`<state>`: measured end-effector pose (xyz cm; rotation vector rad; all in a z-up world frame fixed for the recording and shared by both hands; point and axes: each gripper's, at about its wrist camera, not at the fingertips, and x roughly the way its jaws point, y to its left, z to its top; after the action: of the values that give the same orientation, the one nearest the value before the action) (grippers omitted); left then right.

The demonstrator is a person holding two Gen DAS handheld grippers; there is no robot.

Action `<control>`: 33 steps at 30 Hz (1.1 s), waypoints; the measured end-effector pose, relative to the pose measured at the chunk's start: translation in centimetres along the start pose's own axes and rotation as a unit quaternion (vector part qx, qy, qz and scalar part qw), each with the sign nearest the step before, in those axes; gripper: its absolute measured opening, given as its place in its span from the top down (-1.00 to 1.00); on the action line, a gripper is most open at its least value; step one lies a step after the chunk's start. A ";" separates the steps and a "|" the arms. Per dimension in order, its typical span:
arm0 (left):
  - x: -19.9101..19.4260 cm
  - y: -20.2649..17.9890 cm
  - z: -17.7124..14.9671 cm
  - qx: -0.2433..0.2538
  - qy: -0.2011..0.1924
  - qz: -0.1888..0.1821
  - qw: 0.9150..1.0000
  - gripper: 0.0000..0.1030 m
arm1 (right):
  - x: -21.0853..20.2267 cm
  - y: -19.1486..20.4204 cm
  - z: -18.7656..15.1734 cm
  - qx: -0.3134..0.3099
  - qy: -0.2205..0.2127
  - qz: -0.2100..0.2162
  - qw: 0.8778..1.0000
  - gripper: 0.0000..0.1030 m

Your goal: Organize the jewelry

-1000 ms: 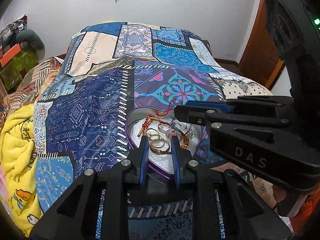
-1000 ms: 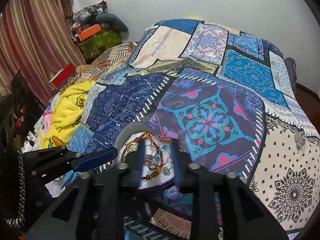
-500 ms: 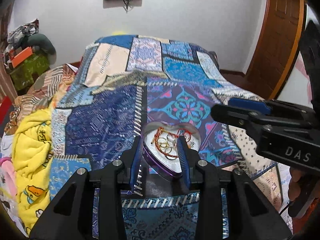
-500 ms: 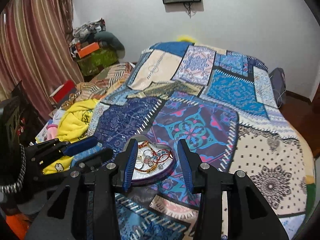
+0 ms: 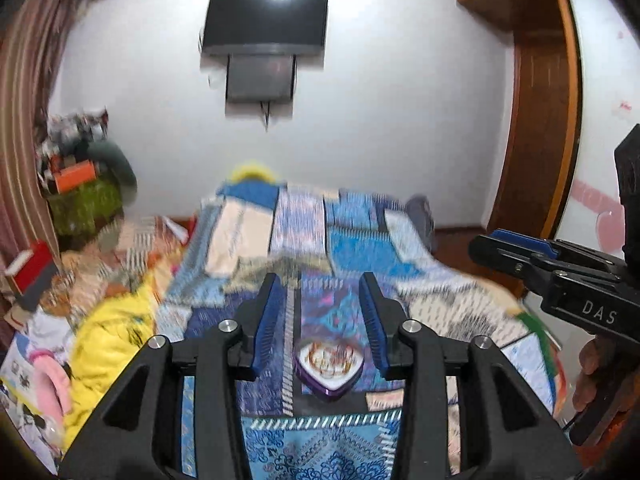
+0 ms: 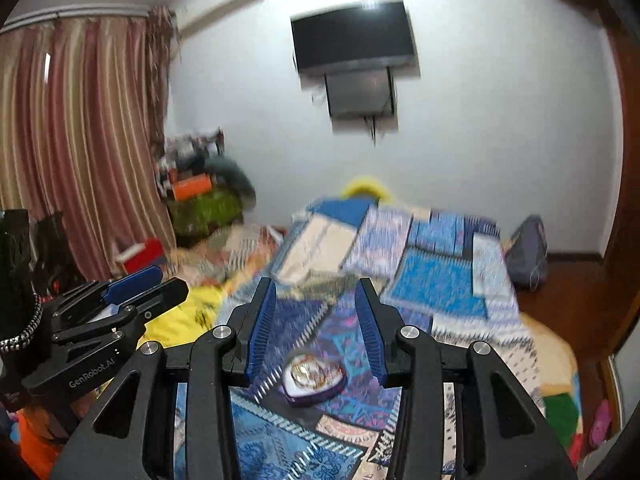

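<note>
Both your grippers hold nothing: left gripper (image 5: pixel 322 316) jaws opening, right gripper (image 6: pixel 316 320) apart. Heart tray (image 5: pixel 329 365) w/ jewelry sits on bedspread (image 5: pixel 360 240). Only right view shows curtain (image 6: pixel 80 140).

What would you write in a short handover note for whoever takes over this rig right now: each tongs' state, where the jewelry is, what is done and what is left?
Left tongs: jaws opening, nothing between them, raised above the bed.
Right tongs: open, empty, also raised.
Jewelry: bangles and red cords lie together in the heart-shaped purple tin, which sits open on the patchwork bedspread below both tongs.
Done: every visible piece is in the tin.
Left: no lid is in view; motion blur hides whether any small piece lies loose on the bedspread, so check.
</note>
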<state>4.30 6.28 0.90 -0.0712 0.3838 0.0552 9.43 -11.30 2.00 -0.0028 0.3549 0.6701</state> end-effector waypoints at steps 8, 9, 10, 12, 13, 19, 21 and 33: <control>-7.6 -1.4 1.9 0.008 -0.099 0.006 0.995 0.01 | -5.6 2.3 0.8 -0.017 -0.096 -0.038 0.995 -0.34; -8.4 -1.5 1.9 0.009 -0.107 0.007 0.994 0.00 | -5.5 2.3 0.8 -0.017 -0.099 -0.044 0.994 -0.41; -9.0 -1.7 1.9 0.010 -0.114 0.009 0.993 -0.04 | -5.6 2.4 0.7 -0.017 -0.102 -0.049 0.993 -0.53; -9.8 -1.9 1.8 0.012 -0.125 0.017 0.992 -0.16 | -5.8 2.6 0.5 -0.015 -0.109 -0.060 0.992 -0.67; -10.2 -2.0 1.8 0.013 -0.129 0.021 0.991 -0.29 | -5.8 2.6 0.4 -0.015 -0.110 -0.064 0.992 -0.72; -11.2 -2.1 1.3 0.006 -0.136 0.028 0.990 -0.81 | -6.1 2.8 0.1 -0.015 -0.119 -0.095 0.988 -1.00; -11.4 -2.2 1.2 0.007 -0.136 0.030 0.990 -0.86 | -6.1 2.8 0.3 -0.015 -0.116 -0.095 0.989 -1.00; -11.8 -2.8 0.6 0.008 -0.134 0.035 0.990 -0.94 | -7.2 2.5 -0.4 -0.010 -0.111 -0.088 0.990 -1.00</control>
<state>-6.18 3.07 6.04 -0.0337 0.1186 0.1290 2.54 -13.70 4.20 0.0214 0.1317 0.4924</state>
